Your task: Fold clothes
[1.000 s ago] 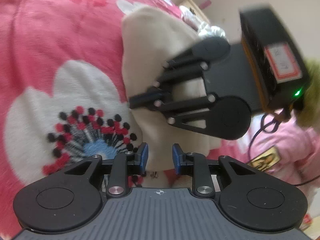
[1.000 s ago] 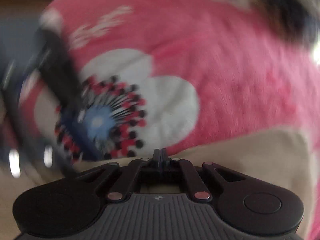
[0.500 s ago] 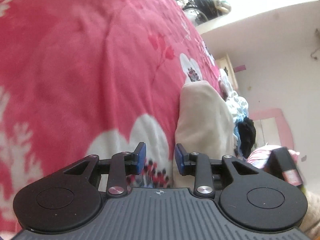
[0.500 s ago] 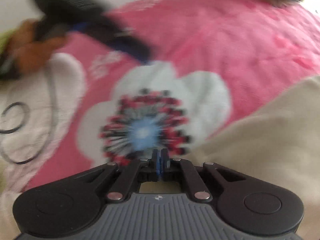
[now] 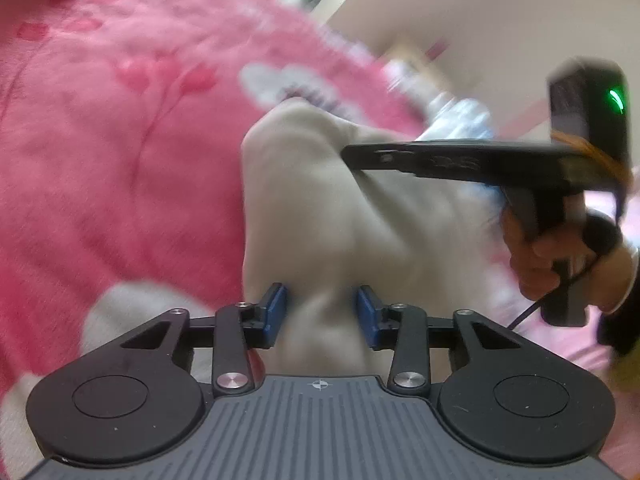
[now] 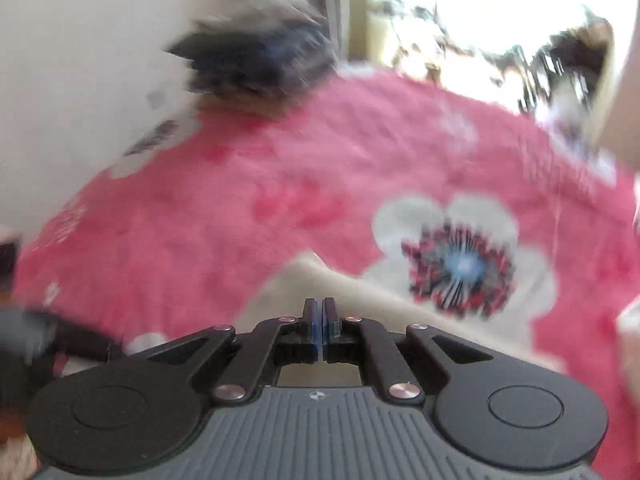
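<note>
A pink fleece blanket with white flowers covers the bed. Left wrist view: the left gripper stands wide, its blue pads flanking a fold of the beige garment lying mid-blanket; a hand holds the other tool above the cloth.

Right wrist view, blurred: the right gripper is pressed closed, the garment's corner just beyond; whether it pinches cloth cannot be told.
</note>
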`<state>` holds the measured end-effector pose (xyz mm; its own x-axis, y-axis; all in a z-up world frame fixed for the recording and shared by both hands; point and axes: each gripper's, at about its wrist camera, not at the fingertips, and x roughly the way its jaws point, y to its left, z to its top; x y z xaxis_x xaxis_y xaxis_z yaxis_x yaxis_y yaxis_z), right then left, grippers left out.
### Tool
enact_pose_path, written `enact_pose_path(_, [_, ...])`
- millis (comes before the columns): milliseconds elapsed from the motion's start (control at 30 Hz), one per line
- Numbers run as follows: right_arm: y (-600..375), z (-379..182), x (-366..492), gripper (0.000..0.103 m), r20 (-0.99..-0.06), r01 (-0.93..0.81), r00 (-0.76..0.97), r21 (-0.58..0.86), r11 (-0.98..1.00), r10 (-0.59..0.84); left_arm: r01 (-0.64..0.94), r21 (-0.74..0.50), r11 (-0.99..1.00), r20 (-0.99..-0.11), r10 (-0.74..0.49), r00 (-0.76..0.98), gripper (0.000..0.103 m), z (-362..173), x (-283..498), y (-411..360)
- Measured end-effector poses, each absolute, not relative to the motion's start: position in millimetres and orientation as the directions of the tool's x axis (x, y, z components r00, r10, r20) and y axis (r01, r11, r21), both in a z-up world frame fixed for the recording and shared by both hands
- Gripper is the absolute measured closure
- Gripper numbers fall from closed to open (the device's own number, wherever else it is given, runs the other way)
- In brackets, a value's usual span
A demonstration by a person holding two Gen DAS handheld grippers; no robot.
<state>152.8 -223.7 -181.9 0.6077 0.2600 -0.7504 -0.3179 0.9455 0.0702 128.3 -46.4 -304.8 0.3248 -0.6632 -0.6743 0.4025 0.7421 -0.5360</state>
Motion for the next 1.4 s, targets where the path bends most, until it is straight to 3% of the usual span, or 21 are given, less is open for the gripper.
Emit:
enact_pose_path(200, [-245.2,-194.7,144.1,0.103,-0.708,-0.198,0.665,0.139,0.97,0.237,0.367,-0.548,0.752,-0.676,-0.656,0.335,0.061,-293.8,140.7,-38.8])
enact_pose_path(367, [-263.1,-205.3,136.8,0.099,-0.672,-0.099,0.71,0.201,0.975,0.21,0.441,-0.496,0.748,-0.597,-0.662,0.453,0.061,-260.6,155.0,-43.4])
enact_pose_path(600, [-311.8,-218.2,122.4,0.097,-0.674,0.112,0.738,0.083,0.99,-0.027,0.522,-0.354,0.776,-0.622,-0.612,0.487,0.062,-272.7,205.5,-108.8])
enact_pose_path(733, [-325.5,-280.0,122.4,0.103,-0.703,0.14,0.708,0.056,0.989,-0.06,0.528,-0.328,0.783,-0.623,-0.6,0.502,0.062,-278.1,200.7,-111.6])
enact_pose_path(800, [-323.0,-279.8,121.3,0.103,-0.705,0.136,0.705,0.035,0.99,-0.073,0.541,-0.283,0.792,-0.633,-0.578,0.515,0.062,-273.6,196.7,-115.9])
enact_pose_path(1000, [-342.5,-235.4,118.5,0.1,-0.633,0.122,0.774,0.111,0.986,-0.025,0.542,-0.234,0.807,-0.655,-0.543,0.526,0.062,-270.7,194.7,-122.8])
enact_pose_path(1167, [-366.1,-284.0,158.2,0.102,-0.689,0.115,0.721,0.228,0.967,0.077,0.531,-0.215,0.82,-0.676,-0.517,0.525,0.062,-268.9,196.0,-130.0])
enact_pose_path(1300, [-390.2,-282.0,158.4,0.102,-0.672,0.141,0.726,0.348,0.927,0.142,0.535,-0.193,0.823,-0.704,-0.496,0.509,0.061,-263.5,200.1,-135.6])
enact_pose_path(1400, [-421.8,-257.7,132.6,0.097,-0.657,0.225,0.748,0.392,0.892,0.1,0.562,-0.158,0.812,-0.718,-0.485,0.5,0.061,-252.6,197.4,-135.2])
